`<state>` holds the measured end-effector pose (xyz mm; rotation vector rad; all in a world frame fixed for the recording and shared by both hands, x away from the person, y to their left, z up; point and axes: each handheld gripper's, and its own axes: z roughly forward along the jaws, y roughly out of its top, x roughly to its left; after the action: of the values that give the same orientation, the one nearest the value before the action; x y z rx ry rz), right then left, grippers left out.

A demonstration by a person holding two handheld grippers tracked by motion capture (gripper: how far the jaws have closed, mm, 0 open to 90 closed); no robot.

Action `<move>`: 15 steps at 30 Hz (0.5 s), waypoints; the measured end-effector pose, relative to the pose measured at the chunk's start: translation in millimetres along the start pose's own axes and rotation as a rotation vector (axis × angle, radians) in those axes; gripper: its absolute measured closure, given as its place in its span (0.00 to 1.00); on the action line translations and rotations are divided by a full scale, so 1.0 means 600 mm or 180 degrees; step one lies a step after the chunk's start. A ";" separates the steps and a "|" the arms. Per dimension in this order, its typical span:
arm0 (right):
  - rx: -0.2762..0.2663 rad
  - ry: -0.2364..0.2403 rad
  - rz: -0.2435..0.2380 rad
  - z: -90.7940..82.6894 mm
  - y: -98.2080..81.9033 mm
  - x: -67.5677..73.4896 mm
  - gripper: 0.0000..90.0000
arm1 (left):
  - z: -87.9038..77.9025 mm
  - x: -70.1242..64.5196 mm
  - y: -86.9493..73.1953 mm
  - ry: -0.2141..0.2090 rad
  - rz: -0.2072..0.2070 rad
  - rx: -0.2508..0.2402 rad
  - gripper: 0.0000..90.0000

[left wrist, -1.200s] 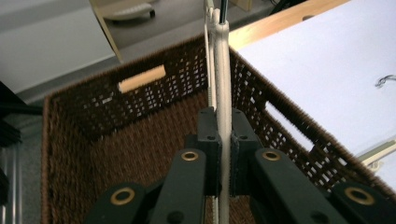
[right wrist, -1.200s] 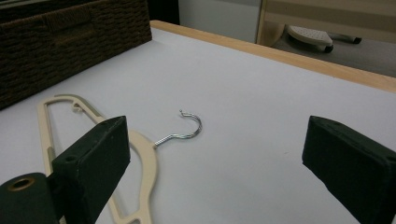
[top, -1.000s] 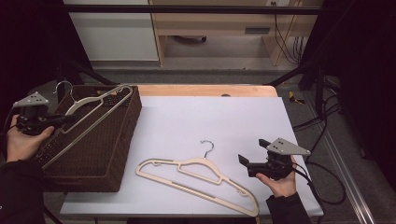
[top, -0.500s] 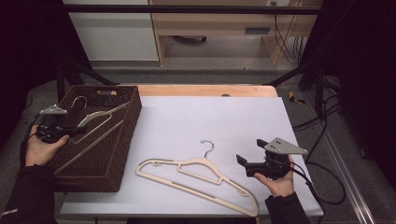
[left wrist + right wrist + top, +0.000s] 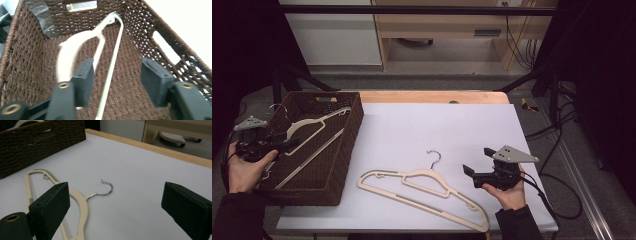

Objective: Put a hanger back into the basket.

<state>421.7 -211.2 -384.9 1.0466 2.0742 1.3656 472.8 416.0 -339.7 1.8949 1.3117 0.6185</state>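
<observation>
A cream hanger (image 5: 312, 127) lies slanted inside the brown wicker basket (image 5: 352, 130) on the table's left side. My left gripper (image 5: 287, 145) reaches over the basket's left rim. In the left gripper view its jaws have just been opening: my left gripper (image 5: 120, 82) is open, and the hanger's (image 5: 67, 50) thin bar runs between the pads untouched. A second cream hanger (image 5: 427, 187) with a metal hook lies flat on the white tabletop. My right gripper (image 5: 469, 172) hovers open just right of it, with nothing between the jaws (image 5: 113, 207).
The white tabletop (image 5: 437, 130) has free room behind the loose hanger (image 5: 80, 205), and the basket (image 5: 37, 137) bounds it on the left. A wooden strip runs along the table's far edge. Cables trail off the right side.
My left hand carried the hanger from above the basket's rim down into the basket and let go of it; its jaws now stand apart. The right hand has not moved.
</observation>
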 end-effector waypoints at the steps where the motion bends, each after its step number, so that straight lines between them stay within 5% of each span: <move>1: -0.0001 -0.0006 0.0007 0.001 0.000 0.000 0.09 | -0.003 -0.007 0.000 0.0014 -0.0002 -0.0035 0.45; 8: -0.0002 0.0023 0.0002 -0.002 0.000 0.000 0.10 | -0.022 -0.068 -0.002 -0.0139 0.0144 -0.0302 0.28; 10: 0.0008 0.0042 0.0001 -0.003 0.000 -0.001 0.10 | -0.019 -0.112 -0.002 -0.0306 0.0264 -0.0422 0.24; 15: 0.0016 0.0076 -0.0009 -0.005 -0.003 -0.001 0.10 | -0.009 -0.175 0.000 -0.0523 0.0444 -0.0509 0.13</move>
<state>419.3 -214.0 -385.1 1.0339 2.0965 1.3785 430.7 320.2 -334.3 1.8732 1.0032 0.6050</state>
